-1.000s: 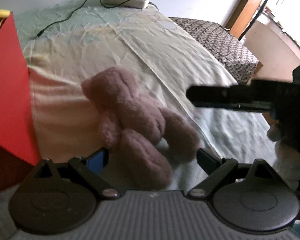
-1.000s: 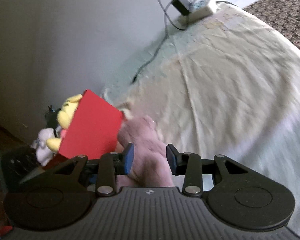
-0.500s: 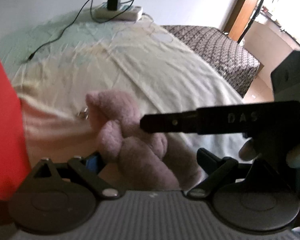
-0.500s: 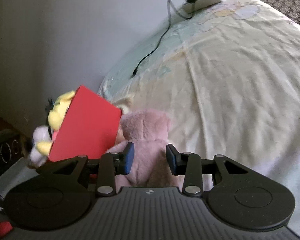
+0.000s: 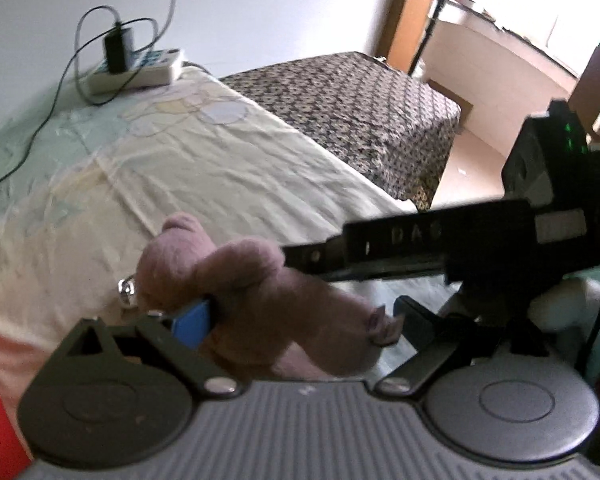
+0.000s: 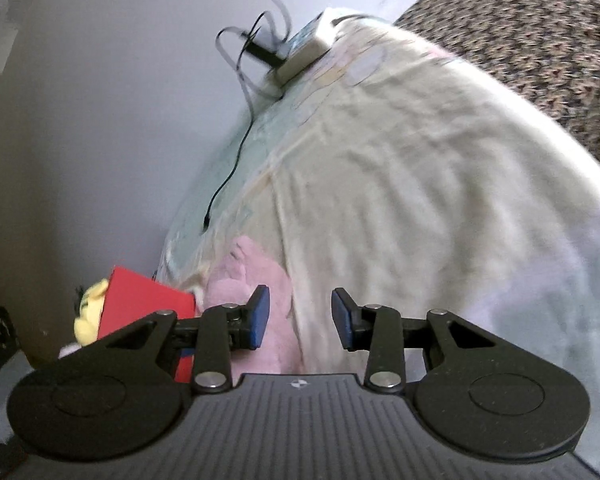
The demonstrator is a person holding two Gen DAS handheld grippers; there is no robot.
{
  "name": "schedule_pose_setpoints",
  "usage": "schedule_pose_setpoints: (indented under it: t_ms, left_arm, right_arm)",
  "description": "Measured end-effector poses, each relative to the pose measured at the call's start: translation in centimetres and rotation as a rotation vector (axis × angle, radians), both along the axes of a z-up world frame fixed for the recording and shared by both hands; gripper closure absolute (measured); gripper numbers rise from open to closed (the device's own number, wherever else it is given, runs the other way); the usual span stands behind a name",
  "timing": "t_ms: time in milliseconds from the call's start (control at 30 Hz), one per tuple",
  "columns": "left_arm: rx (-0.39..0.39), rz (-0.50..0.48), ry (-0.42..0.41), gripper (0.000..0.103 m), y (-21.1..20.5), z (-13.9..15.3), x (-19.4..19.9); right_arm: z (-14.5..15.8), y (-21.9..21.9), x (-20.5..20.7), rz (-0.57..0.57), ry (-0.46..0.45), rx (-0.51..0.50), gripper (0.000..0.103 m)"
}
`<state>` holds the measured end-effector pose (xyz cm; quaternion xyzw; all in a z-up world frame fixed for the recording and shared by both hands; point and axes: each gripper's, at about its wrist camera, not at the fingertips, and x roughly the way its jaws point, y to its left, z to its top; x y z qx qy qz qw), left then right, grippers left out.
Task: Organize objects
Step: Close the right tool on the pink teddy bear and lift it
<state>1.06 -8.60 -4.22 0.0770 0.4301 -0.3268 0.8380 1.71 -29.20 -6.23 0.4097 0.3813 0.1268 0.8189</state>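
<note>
the fuzzy mauve-pink plush toy (image 5: 260, 300) lies on the pale yellow and mint bedsheet (image 5: 220, 168), near its front edge, with a small silver bell or ring (image 5: 126, 289) at its side. in the left wrist view the left gripper (image 5: 304, 320) has its two fingers spread wide to either side of the toy; the blue pad (image 5: 192, 320) of one finger touches the plush, while the other finger stands just clear, so the toy is straddled, not clamped. the right gripper (image 6: 298, 316) is parted and holds nothing; in its own view the toy sits off to one side behind one blue pad, not between the two. from the left camera its long black body (image 5: 440, 240) crosses over the toy.

just beside the toy stands a red rectangular box (image 6: 140, 312) with a yellow soft toy (image 6: 90, 312) poking out of it, likely the goal.

to do this well, i judge the left gripper should settle lower so both pads bracket the thick torso, then close firmly, since plush squashes and slips. grab the body rather than a limb, keep the bell free, and keep the right gripper clear before lifting toward the box.
</note>
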Motion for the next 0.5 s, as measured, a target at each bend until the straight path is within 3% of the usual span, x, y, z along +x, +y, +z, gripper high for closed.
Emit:
schedule_pose_setpoints:
  t_ms: [267, 500]
  left_arm:
    - [-0.013, -0.023, 0.077, 0.009, 0.3, -0.8, 0.3]
    - [-0.055, 0.061, 0.172, 0.009, 3.1, -1.6, 1.0]
  right_arm:
    - [0.1, -2.4, -0.3, -0.078, 0.001, -0.005, 0.062]
    - [0.1, -2.5, 0.9, -0.076, -0.015, 0.024, 0.053]
